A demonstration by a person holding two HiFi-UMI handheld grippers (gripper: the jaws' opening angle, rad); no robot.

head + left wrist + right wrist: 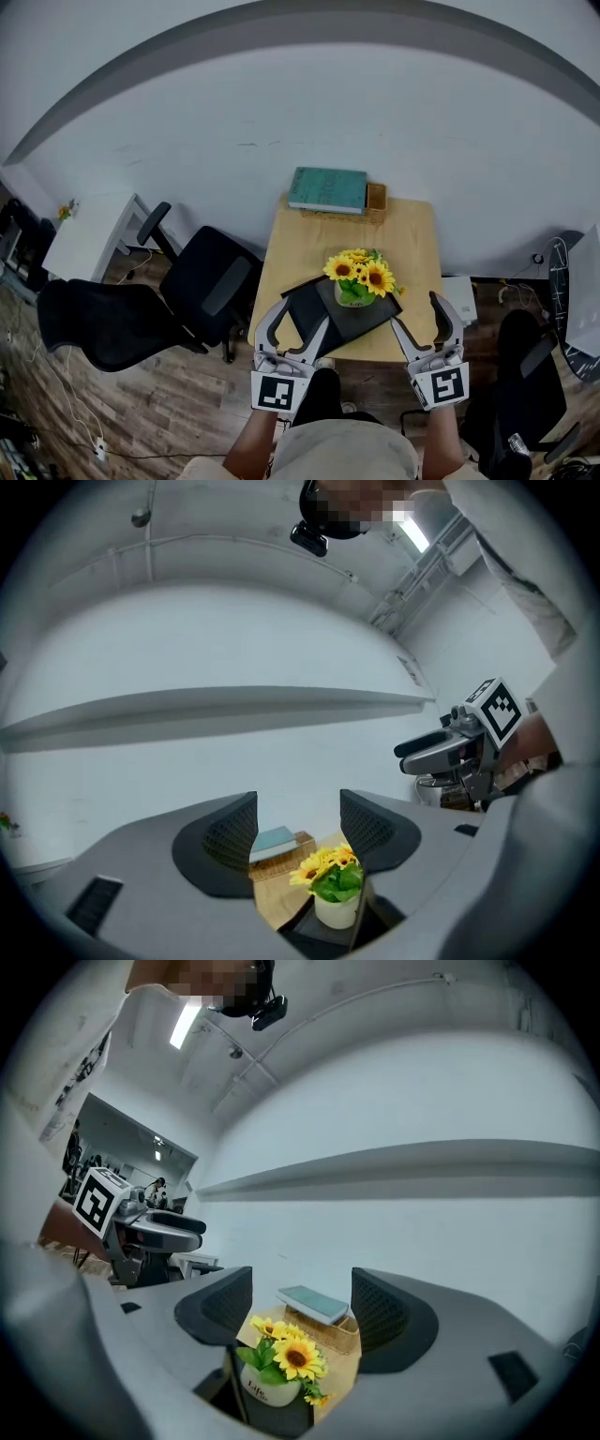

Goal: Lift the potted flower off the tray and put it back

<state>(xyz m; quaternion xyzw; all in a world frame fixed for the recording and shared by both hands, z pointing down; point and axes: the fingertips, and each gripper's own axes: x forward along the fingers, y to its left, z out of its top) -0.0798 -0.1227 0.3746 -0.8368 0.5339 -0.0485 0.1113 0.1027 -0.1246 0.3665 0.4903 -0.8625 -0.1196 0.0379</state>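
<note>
Your left gripper [302, 315] and right gripper [413, 310] hover at the near edge of the wooden table [298, 234]. Each has its jaws spread wide with nothing between them.

The potted flower [359, 277] is at 12 o'clock from you, midway between the two grippers and just beyond their tips. Its yellow sunflowers rise from a small white pot that stands upright on the black tray [307, 307]. The tray sits skewed on the table, with its near corner pointing towards you between the grippers.

Further out at 12 o'clock, at the far end of the table, a teal book [327, 189] lies across a wicker basket [376, 199]. Two black office chairs [202, 281] stand close to the table at 9 o'clock, with a white side table [89, 234] beyond them at 10. Another dark chair [527, 370] stands at 3 o'clock.

The pot carries small dark lettering that looks like "Life", though you cannot read it for certain. No print can be made out on the book's cover.
</note>
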